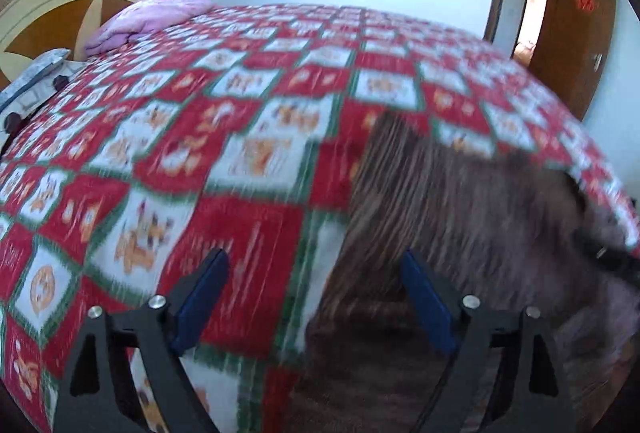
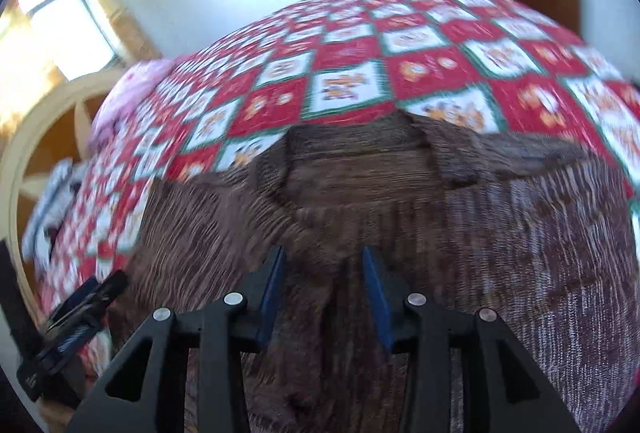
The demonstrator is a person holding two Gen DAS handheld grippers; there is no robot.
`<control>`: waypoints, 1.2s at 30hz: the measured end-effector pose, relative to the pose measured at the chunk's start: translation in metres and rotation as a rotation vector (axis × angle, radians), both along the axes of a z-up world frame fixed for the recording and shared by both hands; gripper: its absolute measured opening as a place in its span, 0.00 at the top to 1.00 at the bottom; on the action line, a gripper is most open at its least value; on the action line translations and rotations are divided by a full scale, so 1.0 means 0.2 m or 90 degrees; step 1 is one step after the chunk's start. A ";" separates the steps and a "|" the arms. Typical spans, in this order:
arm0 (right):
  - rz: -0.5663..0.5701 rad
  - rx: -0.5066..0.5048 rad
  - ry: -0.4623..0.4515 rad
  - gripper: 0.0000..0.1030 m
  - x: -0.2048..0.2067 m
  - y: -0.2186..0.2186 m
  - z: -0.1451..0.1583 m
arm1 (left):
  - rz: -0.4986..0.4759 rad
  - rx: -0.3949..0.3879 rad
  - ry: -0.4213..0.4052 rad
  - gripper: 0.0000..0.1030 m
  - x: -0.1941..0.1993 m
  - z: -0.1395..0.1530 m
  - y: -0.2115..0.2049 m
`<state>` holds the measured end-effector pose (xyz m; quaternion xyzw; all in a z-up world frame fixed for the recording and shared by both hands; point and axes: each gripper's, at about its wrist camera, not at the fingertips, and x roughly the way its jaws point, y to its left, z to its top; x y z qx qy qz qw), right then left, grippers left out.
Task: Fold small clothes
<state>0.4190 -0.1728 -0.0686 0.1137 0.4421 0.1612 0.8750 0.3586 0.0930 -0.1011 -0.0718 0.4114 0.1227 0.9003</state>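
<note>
Brown knit sweater lies flat on the quilt: soft, limp, light, best pinched at a hem or shoulder edge. Left gripper spread wide, empty; right gripper part-open, pads clear of the knit.

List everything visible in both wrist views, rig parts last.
brown garment: 1, brown knit, spread on the bedspread, near side
bedspread: 1, red and white checks with green lines, covers the bed
pink bedding: 1, pink, at the head end
headboard: 1, cream and wood, by the window
window: 1, bright, beyond the headboard
door: 1, brown wood, far side, with a red decoration
left gripper: 1, black with blue pads, jaws wide open over the garment's edge
right gripper: 1, black with blue pads, jaws apart above the garment
</note>
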 end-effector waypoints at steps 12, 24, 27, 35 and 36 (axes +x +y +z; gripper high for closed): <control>-0.027 0.209 0.073 0.60 0.06 -0.12 -0.09 | 0.026 -0.043 0.012 0.00 -0.05 -0.04 0.04; 0.001 -0.138 -0.125 0.89 0.03 0.10 0.10 | 0.024 -0.037 0.016 0.00 -0.04 -0.04 0.03; -0.032 -0.216 -0.085 0.88 0.07 0.06 0.01 | 0.024 -0.038 0.015 0.00 -0.04 -0.04 0.04; 0.005 -0.061 -0.108 0.88 -0.19 -0.02 0.14 | 0.025 -0.035 0.016 0.00 -0.04 -0.05 0.03; 0.026 -0.075 -0.101 0.88 -0.21 0.03 0.13 | 0.025 -0.035 0.016 0.00 -0.04 -0.05 0.03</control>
